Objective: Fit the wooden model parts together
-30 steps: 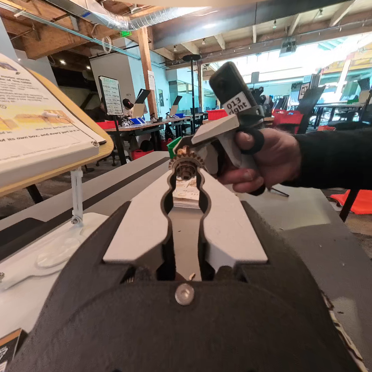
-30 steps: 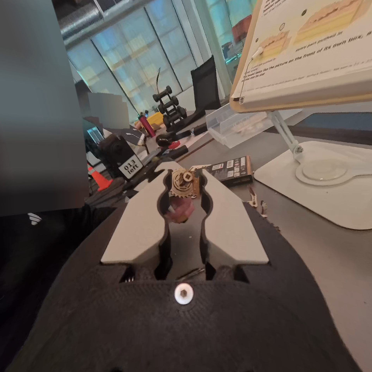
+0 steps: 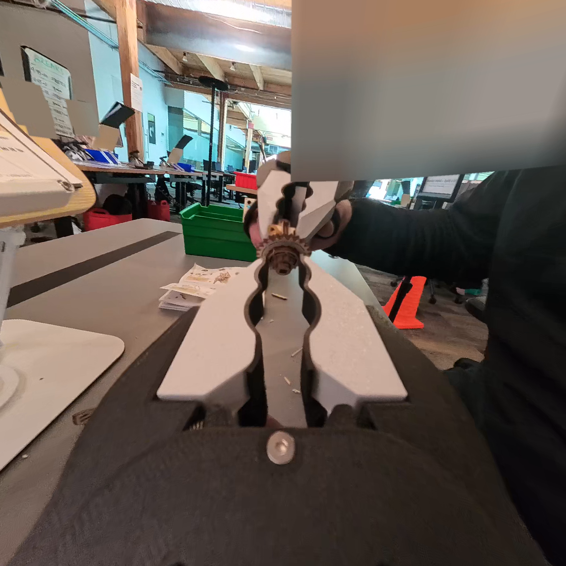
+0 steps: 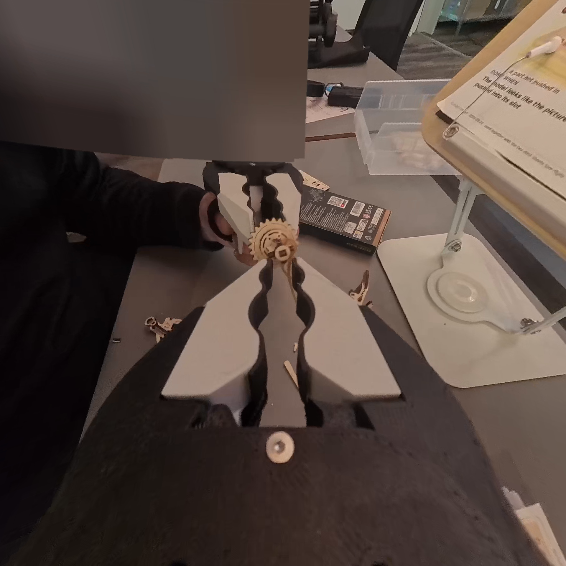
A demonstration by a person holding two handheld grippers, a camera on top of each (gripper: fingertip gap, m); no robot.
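My left gripper (image 3: pixel 283 266) is shut on the hub of a wooden gear assembly (image 3: pixel 283 245) and holds it above the grey table (image 3: pixel 122 275). The right wrist view shows the toothed gear (image 4: pixel 269 237) face on, between the left gripper's (image 4: pixel 269 242) fingers. My right gripper (image 4: pixel 281 265) is shut on a thin wooden part (image 4: pixel 289 280). The part's ring end with a square hole (image 4: pixel 281 252) sits against the gear's centre. In the left wrist view the right gripper (image 3: pixel 284 229) meets the gear from the far side.
A green bin (image 3: pixel 217 232) and folded leaflets (image 3: pixel 196 288) lie on the table. A white document stand (image 4: pixel 459 306) is at the right, with a black box (image 4: pixel 343 220) and a clear plastic box (image 4: pixel 398 131) behind it. Loose wooden parts (image 4: pixel 159 324) lie near the front. The grippers are tip to tip, or close to it.
My right gripper's fingers closed in from a wider gap onto the thin wooden part at the gear's centre. Both grippers tilted and now face each other more steeply. The left grasp is unchanged.
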